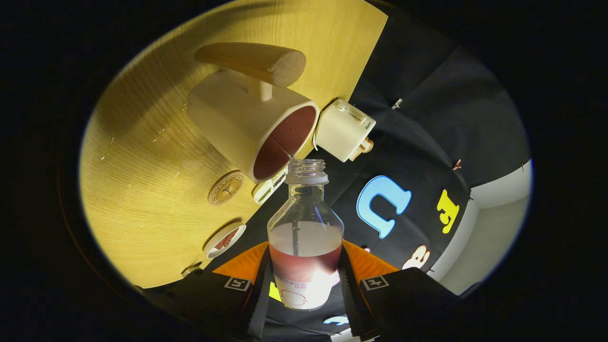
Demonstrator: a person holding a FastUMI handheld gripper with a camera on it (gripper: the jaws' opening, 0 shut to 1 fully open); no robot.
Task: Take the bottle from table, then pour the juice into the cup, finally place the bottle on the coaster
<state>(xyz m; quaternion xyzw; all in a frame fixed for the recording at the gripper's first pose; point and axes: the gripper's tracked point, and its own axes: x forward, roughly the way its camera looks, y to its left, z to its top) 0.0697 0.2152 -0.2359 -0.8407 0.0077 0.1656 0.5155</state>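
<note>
Gripper view: the bottle (pixel 305 237) is seen clamped between the closed tongs (pixel 304 285), its long axis aimed straight ahead, mouth just beside the cup (pixel 251 128) rim.

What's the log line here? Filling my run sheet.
phase: pouring | fingers: shut on bottle | mouth at cup rim | cup holds juice

Your backdrop: a wood-grain table against dark cloth.
Beyond the fingers you see the pale wooden tabletop (pixel 142 156), warmly lit and scuffed with small marks; the black cloth wall (pixel 418 142) hangs behind it, with a plain pale surface (pixel 494 223) past the cloth.
</note>
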